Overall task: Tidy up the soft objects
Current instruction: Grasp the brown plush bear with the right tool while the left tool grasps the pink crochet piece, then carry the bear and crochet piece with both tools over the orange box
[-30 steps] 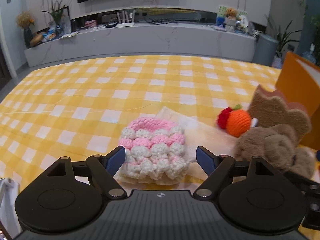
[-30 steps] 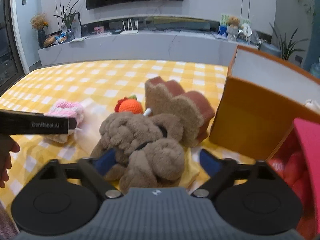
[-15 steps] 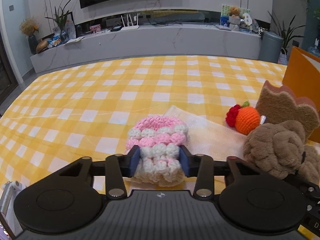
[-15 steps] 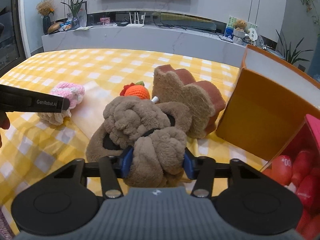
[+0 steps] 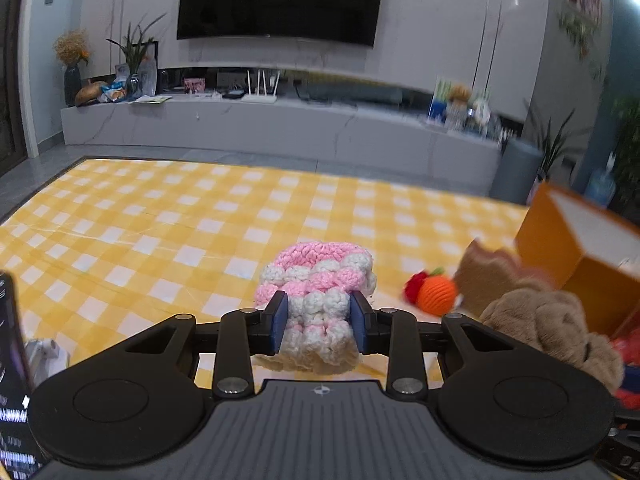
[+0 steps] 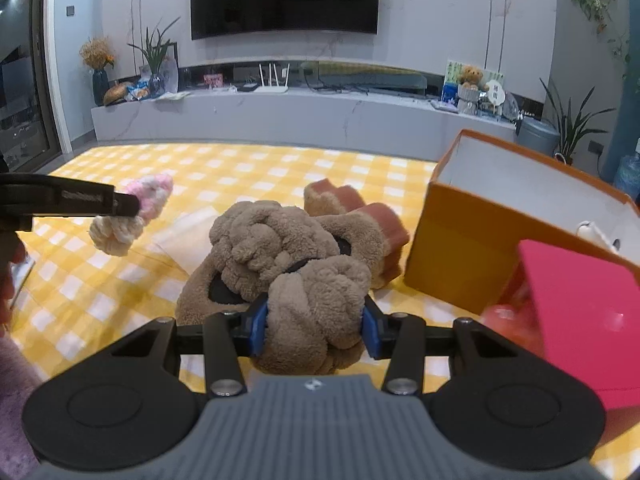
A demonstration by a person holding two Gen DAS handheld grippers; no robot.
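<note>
My left gripper (image 5: 319,322) is shut on a pink-and-white crocheted pouch (image 5: 318,280) and holds it above the yellow checked cloth (image 5: 160,232); it also shows in the right wrist view (image 6: 132,216), hanging clear of the cloth. My right gripper (image 6: 314,334) is shut on a brown plush toy (image 6: 292,252), lifted slightly. An orange crocheted fruit (image 5: 438,294) and a brown toast-shaped plush (image 6: 360,212) lie on the cloth beyond.
An open orange box (image 6: 520,216) stands at the right, with a pink box (image 6: 580,312) of red items in front of it. A grey TV bench (image 6: 304,116) runs behind the table. A hand (image 6: 10,272) is at the left edge.
Both grippers closed on their objects, then lifted them: the pouch and the brown plush have risen off the cloth, and both views tilted up.
</note>
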